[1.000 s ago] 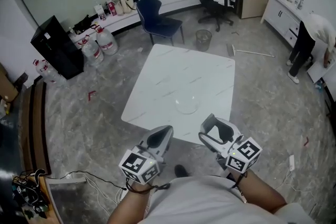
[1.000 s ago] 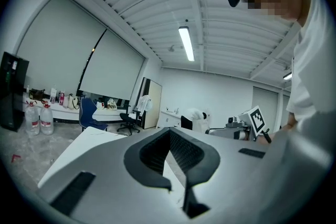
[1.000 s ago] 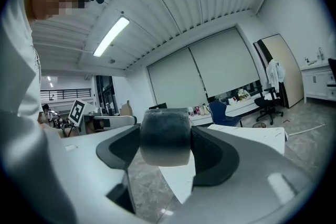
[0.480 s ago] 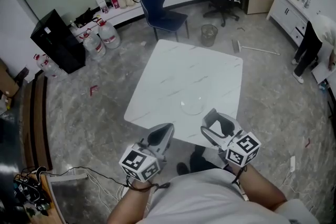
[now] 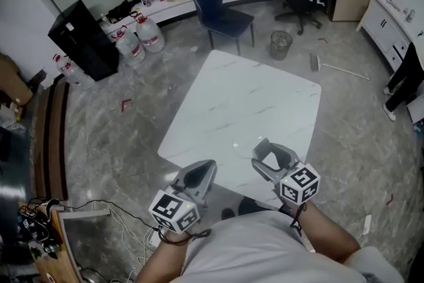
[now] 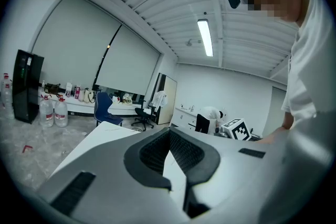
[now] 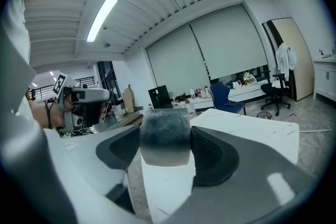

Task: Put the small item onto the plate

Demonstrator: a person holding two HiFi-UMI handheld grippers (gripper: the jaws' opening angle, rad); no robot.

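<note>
My right gripper (image 5: 264,157) clamps a small grey cylinder (image 7: 165,136) just short of the clear glass plate (image 5: 238,144), with my left gripper (image 5: 199,174) closed and empty; an early release could land it on the white marble table (image 5: 245,96).

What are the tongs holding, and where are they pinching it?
The right tongs pinch a small grey round item by its two opposite sides. The left tongs are shut and hold nothing.

White square table (image 5: 245,99), faint grey veining, mid-room. Grey marbled floor (image 5: 112,142). Blue chair (image 5: 224,10) and black swivel chair (image 5: 301,0) beyond table's far edge, waste bin (image 5: 281,44) between. Black cabinet (image 5: 83,43) and water jugs (image 5: 149,33) at left. Pale roller blinds (image 6: 100,55) down. Ceiling strip light (image 6: 205,38) lit.
</note>
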